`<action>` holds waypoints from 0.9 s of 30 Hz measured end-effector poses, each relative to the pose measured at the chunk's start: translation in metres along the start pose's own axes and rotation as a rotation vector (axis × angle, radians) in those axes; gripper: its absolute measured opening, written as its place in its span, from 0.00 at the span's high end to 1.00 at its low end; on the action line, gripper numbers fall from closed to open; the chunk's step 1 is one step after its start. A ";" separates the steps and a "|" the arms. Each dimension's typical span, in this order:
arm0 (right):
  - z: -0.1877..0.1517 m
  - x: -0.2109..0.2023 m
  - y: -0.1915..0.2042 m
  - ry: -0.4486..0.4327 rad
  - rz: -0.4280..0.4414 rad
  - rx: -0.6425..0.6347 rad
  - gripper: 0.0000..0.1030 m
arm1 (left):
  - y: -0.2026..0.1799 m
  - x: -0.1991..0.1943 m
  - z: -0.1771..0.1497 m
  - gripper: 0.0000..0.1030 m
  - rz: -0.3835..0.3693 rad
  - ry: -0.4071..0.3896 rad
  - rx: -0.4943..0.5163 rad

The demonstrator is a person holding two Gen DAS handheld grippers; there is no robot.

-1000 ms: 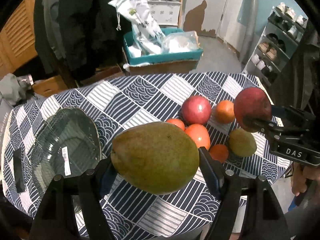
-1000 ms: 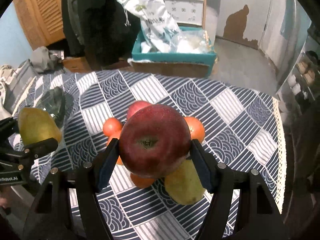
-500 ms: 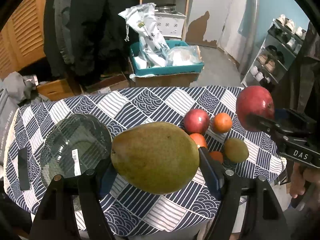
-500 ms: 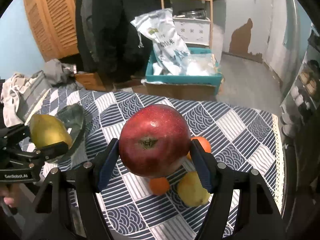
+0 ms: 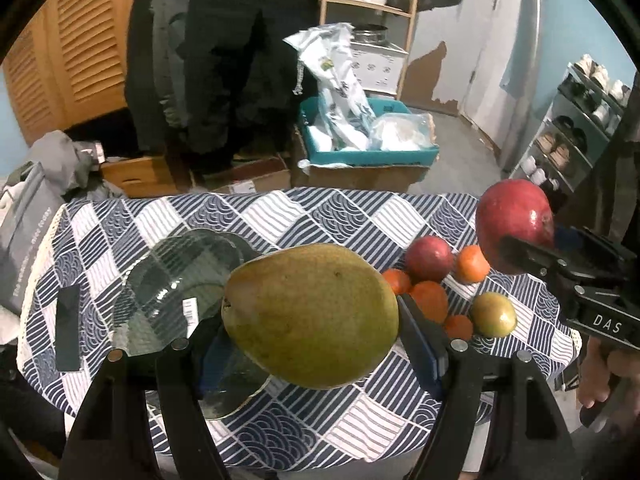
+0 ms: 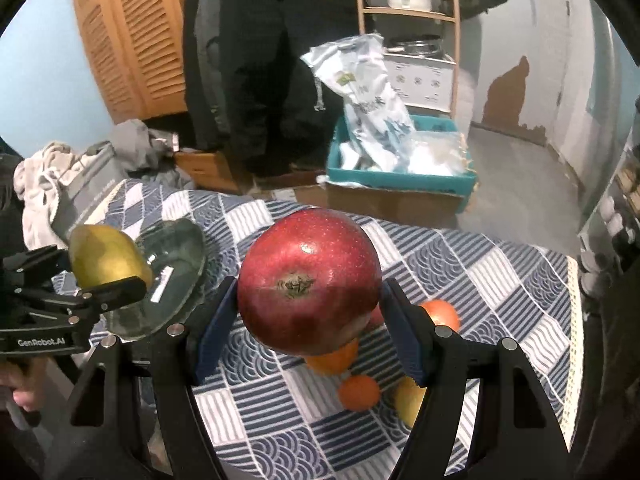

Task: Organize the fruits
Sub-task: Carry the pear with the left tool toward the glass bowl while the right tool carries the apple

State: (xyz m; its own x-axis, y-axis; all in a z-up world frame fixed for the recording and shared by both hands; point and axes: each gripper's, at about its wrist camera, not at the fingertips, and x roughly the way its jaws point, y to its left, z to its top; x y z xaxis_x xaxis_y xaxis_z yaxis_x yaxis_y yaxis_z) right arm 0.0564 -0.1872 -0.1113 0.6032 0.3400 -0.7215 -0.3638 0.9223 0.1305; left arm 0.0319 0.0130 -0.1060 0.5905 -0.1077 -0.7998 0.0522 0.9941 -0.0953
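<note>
My left gripper (image 5: 316, 344) is clenched on a large green-yellow pear (image 5: 310, 314), its blue-padded fingers (image 5: 420, 344) pressing the fruit from both sides, and I hold it up above the near edge of the desk (image 5: 280, 216), which is covered in a navy-and-white patterned cloth. In the left wrist view the pear hangs partly in front of a clear ribbed glass bowl (image 5: 176, 288) that sits on the left part of the desk, a white barcode label on its wall. A flat black rectangular object (image 5: 67, 326) lies just beside the bowl, toward the left edge. My right gripper (image 6: 310, 332) grasps a big dark red apple (image 6: 308, 280), stem end facing the camera, lifted clear of the cloth above the right part of the desk. Below and behind it the rest of the fruit lies clustered near the right edge: a smaller red apple (image 5: 429, 258), several small orange tangerines (image 5: 430, 300) touching one another, and a small green-yellow pear (image 5: 493, 315) just beside them. Beyond the far edge, on the floor, stands a teal plastic crate (image 5: 368, 156) holding white plastic bags (image 5: 336, 80).
</note>
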 end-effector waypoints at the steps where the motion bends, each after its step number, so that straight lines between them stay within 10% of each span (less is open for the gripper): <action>1: 0.003 0.002 0.005 -0.001 0.008 -0.005 0.31 | 0.004 -0.002 0.000 0.25 0.006 -0.004 -0.006; 27: 0.030 0.114 0.139 0.168 0.210 -0.115 0.31 | 0.139 0.024 -0.036 0.25 0.135 0.091 -0.227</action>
State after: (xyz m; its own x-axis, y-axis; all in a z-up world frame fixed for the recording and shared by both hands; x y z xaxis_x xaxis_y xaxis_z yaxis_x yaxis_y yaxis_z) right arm 0.0958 -0.0147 -0.1551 0.3833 0.4773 -0.7907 -0.5518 0.8048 0.2184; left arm 0.0244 0.1478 -0.1596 0.5046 0.0142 -0.8632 -0.2096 0.9720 -0.1065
